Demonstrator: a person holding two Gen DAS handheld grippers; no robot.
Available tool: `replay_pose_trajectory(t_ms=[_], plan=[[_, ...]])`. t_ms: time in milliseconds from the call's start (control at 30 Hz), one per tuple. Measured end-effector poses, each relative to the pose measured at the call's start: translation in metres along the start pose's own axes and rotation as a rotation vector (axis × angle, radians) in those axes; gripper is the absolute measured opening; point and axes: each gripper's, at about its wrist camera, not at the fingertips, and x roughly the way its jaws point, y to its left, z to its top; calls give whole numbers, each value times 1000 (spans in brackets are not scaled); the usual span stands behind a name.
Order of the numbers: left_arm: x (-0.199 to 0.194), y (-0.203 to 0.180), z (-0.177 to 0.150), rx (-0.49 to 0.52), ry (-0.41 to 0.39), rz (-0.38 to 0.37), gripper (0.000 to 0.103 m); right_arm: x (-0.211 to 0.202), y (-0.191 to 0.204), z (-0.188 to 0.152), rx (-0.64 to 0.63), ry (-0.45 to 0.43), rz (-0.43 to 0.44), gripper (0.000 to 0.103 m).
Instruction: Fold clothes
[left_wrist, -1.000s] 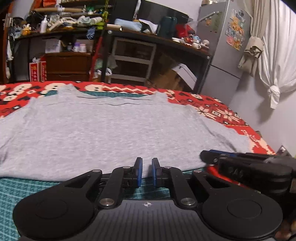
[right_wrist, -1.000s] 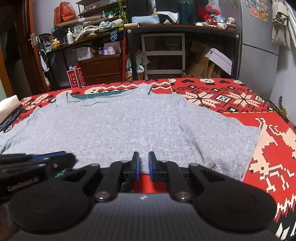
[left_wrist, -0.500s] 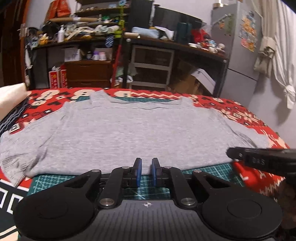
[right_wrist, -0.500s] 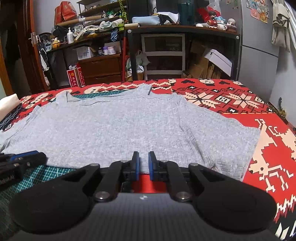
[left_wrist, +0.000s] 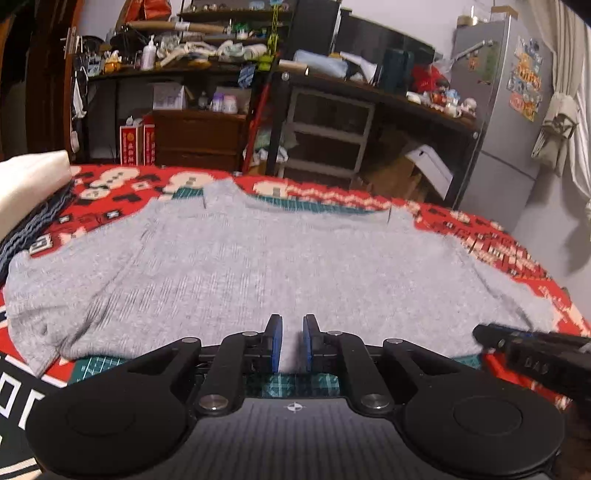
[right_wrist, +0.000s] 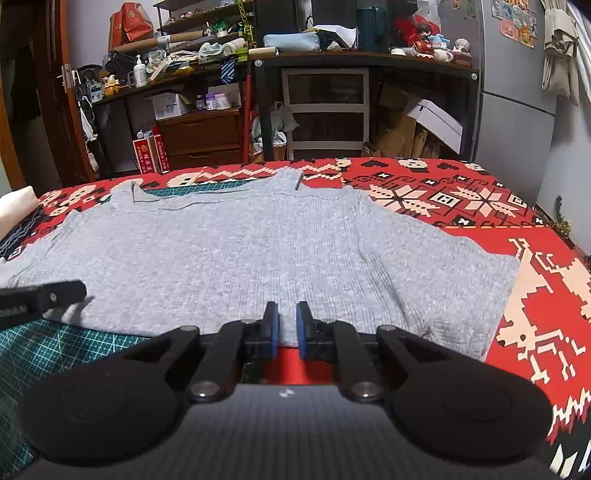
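**A:** While both grippers sit at the near hem, here's the layout. The grey ribbed sweater (right_wrist: 236, 254) is spread flat, front down or up I can't tell, with its neckline at the far side and both sleeves stretched out sideways. It lies on a red patterned blanket (right_wrist: 461, 199), and a green cutting mat (right_wrist: 40, 347) peeks out from under the near left hem and again at the neckline.

**B:** What are the grippers doing?

**A:** The left gripper (left_wrist: 292, 343) has its blue pads (left_wrist: 276, 341) a narrow gap apart, with nothing between them. It's hovering right at the hem edge, roughly mid-body in its own view, mat showing just below the tips. The right gripper (right_wrist: 287, 330) looks the same: a narrow slot between the pads, no cloth pinched, tips over the hem nearer the right sleeve, bare red blanket right beneath them.

**B:** Can they see each other?

**A:** Yep. In the left wrist view the right one pokes in from the right edge, low over the hem. In the right wrist view the left one comes in from the left edge, over the hem where the mat begins.

**B:** Anything else on the bed?

**A:** A white folded thing (left_wrist: 29, 181) on a dark striped cloth (left_wrist: 33, 229) at the far left corner. Behind it all are cluttered shelves (right_wrist: 192, 48) and a grey fridge (left_wrist: 495, 122) with magnets.
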Motion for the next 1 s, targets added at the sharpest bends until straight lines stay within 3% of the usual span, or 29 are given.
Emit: replay_pose_trajectory(t_ms=[533,1000], plan=[[-20,33,-12,-20,-40,114,10,0,0,0,-4,-2,-2,11],[-22,54,-7,-90,-46,157,10,1,0,0,0,-2,0,12]])
